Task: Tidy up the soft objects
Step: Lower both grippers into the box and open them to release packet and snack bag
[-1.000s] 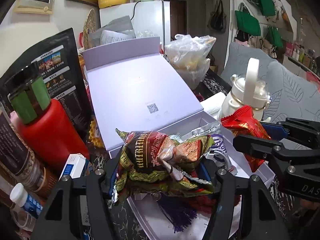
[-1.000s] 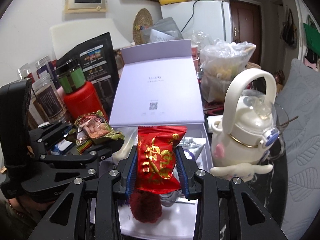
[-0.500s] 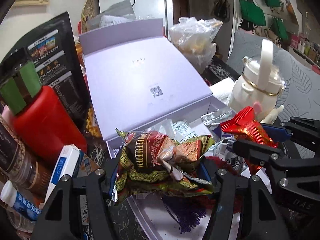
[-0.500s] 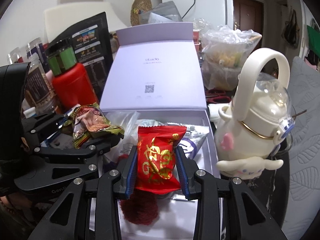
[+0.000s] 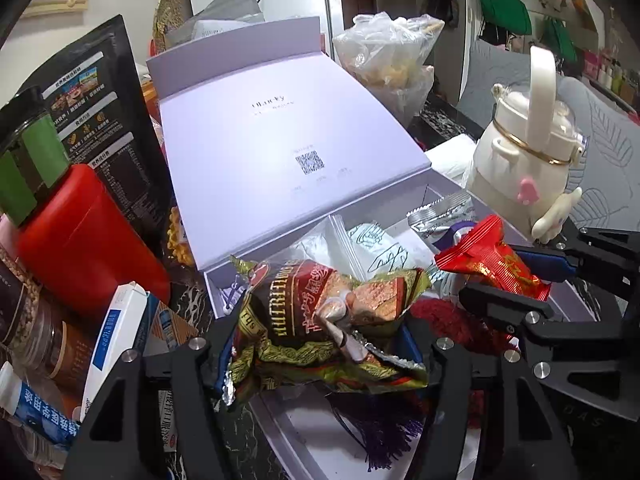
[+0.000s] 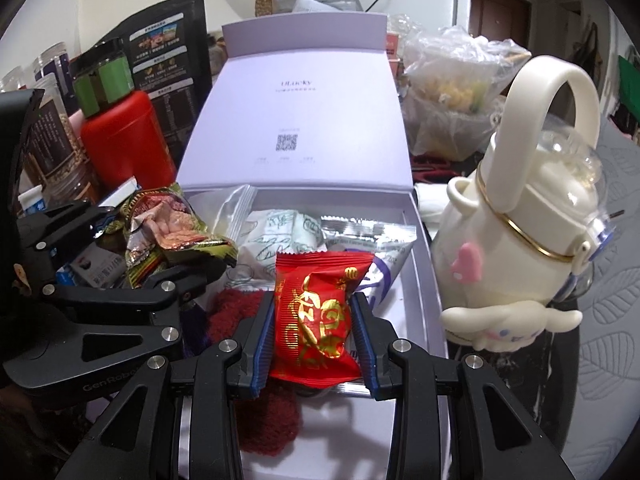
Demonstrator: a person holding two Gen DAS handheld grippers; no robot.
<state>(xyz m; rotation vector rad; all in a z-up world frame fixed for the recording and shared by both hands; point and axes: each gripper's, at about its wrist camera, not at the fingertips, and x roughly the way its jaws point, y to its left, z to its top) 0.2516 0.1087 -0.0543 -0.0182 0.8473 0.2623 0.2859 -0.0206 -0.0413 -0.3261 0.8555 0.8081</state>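
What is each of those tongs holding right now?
Left tongs: closed on the green snack bag.
Right tongs: closed on the red packet.

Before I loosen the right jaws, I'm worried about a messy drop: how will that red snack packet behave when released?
The red snack packet is a small puffed foil pillow, so it is probably light and should drop softly. Its glossy film looks slippery and may slide off the red knit piece below. The crimped ends look floppy, so it should settle flat in the lavender box, not roll.
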